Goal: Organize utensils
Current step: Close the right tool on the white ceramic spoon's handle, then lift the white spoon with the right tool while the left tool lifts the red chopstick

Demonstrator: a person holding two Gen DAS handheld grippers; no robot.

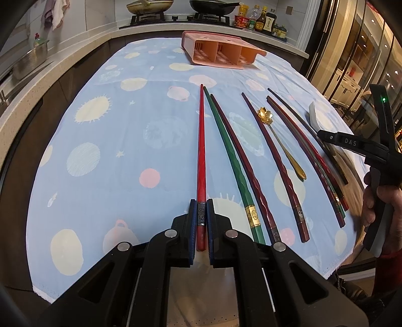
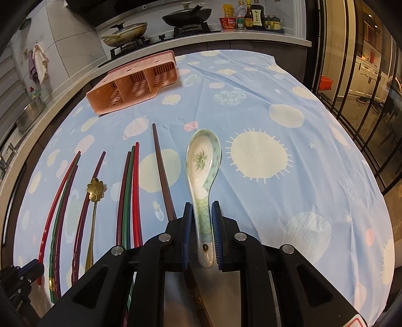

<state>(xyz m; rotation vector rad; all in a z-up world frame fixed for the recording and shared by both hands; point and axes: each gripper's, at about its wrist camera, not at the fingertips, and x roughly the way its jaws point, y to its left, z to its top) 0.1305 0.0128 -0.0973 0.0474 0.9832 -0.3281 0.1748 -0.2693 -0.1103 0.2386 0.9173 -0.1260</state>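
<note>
My left gripper (image 1: pixel 201 201) is shut on a red chopstick (image 1: pixel 201 140) near its banded thick end; the stick lies along the blue cloth, pointing at the pink utensil holder (image 1: pixel 221 51). The holder lies on its side, its three compartments facing me. Right of the red stick lie a green chopstick (image 1: pixel 226 146), several dark red ones and a gold flower spoon (image 1: pixel 266 114). My right gripper (image 2: pixel 202 205) is shut on the handle of a white-and-green ceramic spoon (image 2: pixel 203 156), bowl up and pointing away. The holder (image 2: pixel 133 80) is far left in that view.
A blue patterned cloth (image 1: pixel 113 151) covers the table. A brown chopstick (image 2: pixel 162 171) lies just left of the ceramic spoon. Behind the table a counter carries a stove with pans (image 2: pixel 186 15) and sauce bottles (image 2: pixel 251 15). A hand (image 1: pixel 377 198) holds the right gripper at the right edge.
</note>
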